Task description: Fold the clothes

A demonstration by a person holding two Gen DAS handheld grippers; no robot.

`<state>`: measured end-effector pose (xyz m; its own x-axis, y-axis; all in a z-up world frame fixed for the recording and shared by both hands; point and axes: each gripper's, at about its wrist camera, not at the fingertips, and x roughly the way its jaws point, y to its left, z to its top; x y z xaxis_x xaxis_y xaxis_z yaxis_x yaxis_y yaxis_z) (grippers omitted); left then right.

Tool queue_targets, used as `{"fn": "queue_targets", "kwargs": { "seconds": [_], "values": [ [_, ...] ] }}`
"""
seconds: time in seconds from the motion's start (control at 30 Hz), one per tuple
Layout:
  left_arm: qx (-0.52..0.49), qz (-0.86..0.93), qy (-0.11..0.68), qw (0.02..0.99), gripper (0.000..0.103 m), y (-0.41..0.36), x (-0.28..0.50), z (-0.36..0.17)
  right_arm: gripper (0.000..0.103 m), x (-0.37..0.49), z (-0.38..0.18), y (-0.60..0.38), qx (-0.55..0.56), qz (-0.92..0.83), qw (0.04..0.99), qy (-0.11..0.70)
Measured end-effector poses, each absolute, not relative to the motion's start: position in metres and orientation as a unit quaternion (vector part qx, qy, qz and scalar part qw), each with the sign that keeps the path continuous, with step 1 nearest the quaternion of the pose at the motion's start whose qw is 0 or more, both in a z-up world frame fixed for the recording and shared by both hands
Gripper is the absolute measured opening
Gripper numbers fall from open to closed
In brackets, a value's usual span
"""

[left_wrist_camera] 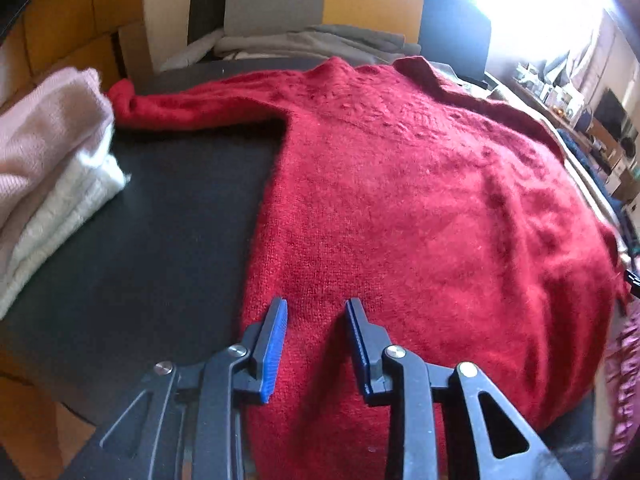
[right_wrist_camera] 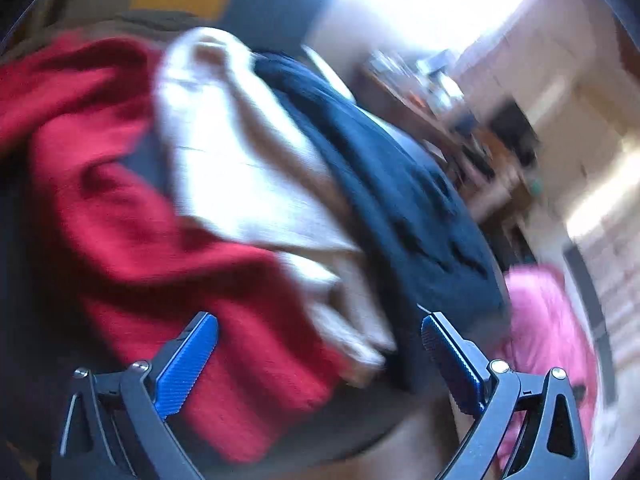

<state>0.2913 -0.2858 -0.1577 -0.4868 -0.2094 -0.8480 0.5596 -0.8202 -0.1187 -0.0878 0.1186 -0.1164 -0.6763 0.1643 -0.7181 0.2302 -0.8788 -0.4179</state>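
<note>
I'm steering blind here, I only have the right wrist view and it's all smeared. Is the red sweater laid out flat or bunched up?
Observer: The left wrist view shows the red sweater spread flat on the dark table, one sleeve stretched out sideways.
Operator: Where's the left gripper?
Observer: The left gripper is open, over the sweater's near edge, gripping nothing.
Operator: Anything else on that side?
Observer: A folded stack, pink knit on top of white knit, sits at the table's left edge, by the sleeve cuff.
</note>
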Motion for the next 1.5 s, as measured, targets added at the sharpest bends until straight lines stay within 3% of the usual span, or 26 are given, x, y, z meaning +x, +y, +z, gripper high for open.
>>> {"fn": "queue_targets", "kwargs": {
  "seconds": [0.13, 0.2, 0.27, 0.33, 0.4, 0.43, 0.53, 0.63, 0.7, 0.83, 0.9, 0.97, 1.03, 1.1, 1.13, 1.17, 1.2, 1.37, 1.43, 1.5],
  "values": [
    [0.412, -0.865, 0.197, 0.21, 0.031, -0.287, 0.28, -0.126, 0.102, -0.07, -0.068, 0.139, 0.38, -0.913, 0.076, 0.126],
    [0.39, -0.882, 0.182, 0.192, 0.033, -0.282, 0.268, -0.11, 0.102, -0.052, -0.052, 0.126, 0.39, -0.899, 0.193, 0.051],
    [0.391, -0.889, 0.15, 0.187, 0.034, -0.276, 0.248, -0.106, 0.097, -0.03, -0.058, 0.095, 0.416, -0.856, 0.305, 0.03],
    [0.408, -0.883, 0.136, 0.187, 0.034, -0.276, 0.23, -0.114, 0.078, 0.002, -0.08, 0.047, 0.436, -0.814, 0.371, 0.097],
    [0.434, -0.871, 0.141, 0.183, 0.034, -0.28, 0.217, -0.129, 0.028, 0.029, -0.104, 0.005, 0.452, -0.772, 0.416, 0.164],
    [0.438, -0.868, 0.147, 0.183, 0.034, -0.283, 0.216, -0.137, 0.02, 0.035, -0.115, -0.008, 0.461, -0.758, 0.428, 0.174],
    [0.44, -0.863, 0.166, 0.185, 0.035, -0.289, 0.219, -0.155, 0.023, 0.035, -0.131, -0.026, 0.47, -0.75, 0.442, 0.147],
    [0.438, -0.86, 0.184, 0.185, 0.036, -0.296, 0.222, -0.17, 0.035, 0.01, -0.133, -0.028, 0.512, -0.732, 0.447, 0.041],
    [0.431, -0.862, 0.189, 0.185, 0.036, -0.297, 0.223, -0.172, 0.037, 0.007, -0.132, -0.029, 0.518, -0.729, 0.447, 0.02],
    [0.423, -0.867, 0.176, 0.197, 0.039, -0.29, 0.22, -0.175, 0.048, 0.014, -0.132, -0.038, 0.513, -0.726, 0.456, 0.035],
    [0.42, -0.868, 0.175, 0.2, 0.04, -0.289, 0.219, -0.175, 0.068, 0.021, -0.134, -0.054, 0.497, -0.732, 0.46, 0.07],
    [0.417, -0.868, 0.187, 0.196, 0.04, -0.293, 0.22, -0.174, 0.082, 0.029, -0.135, -0.071, 0.484, -0.736, 0.462, 0.102],
    [0.415, -0.868, 0.194, 0.191, 0.04, -0.295, 0.223, -0.174, 0.083, 0.038, -0.136, -0.081, 0.469, -0.744, 0.456, 0.136],
    [0.414, -0.869, 0.196, 0.186, 0.041, -0.295, 0.225, -0.174, 0.074, 0.054, -0.139, -0.096, 0.429, -0.758, 0.437, 0.225],
    [0.415, -0.869, 0.194, 0.185, 0.041, -0.295, 0.225, -0.174, 0.063, 0.06, -0.137, -0.098, 0.419, -0.759, 0.437, 0.24],
    [0.416, -0.869, 0.194, 0.185, 0.041, -0.295, 0.224, -0.174, 0.029, 0.063, -0.133, -0.1, 0.419, -0.756, 0.442, 0.241],
    [0.417, -0.869, 0.193, 0.185, 0.041, -0.294, 0.224, -0.174, 0.017, 0.066, -0.128, -0.099, 0.415, -0.758, 0.439, 0.247],
    [0.424, -0.864, 0.197, 0.185, 0.041, -0.293, 0.225, -0.172, 0.009, 0.067, -0.092, -0.068, 0.383, -0.791, 0.391, 0.274],
    [0.43, -0.862, 0.193, 0.186, 0.041, -0.291, 0.227, -0.171, 0.0, 0.068, -0.077, -0.047, 0.376, -0.805, 0.369, 0.273],
    [0.434, -0.861, 0.187, 0.189, 0.041, -0.289, 0.23, -0.17, 0.0, 0.067, -0.071, -0.023, 0.389, -0.81, 0.349, 0.265]
  ]
}}
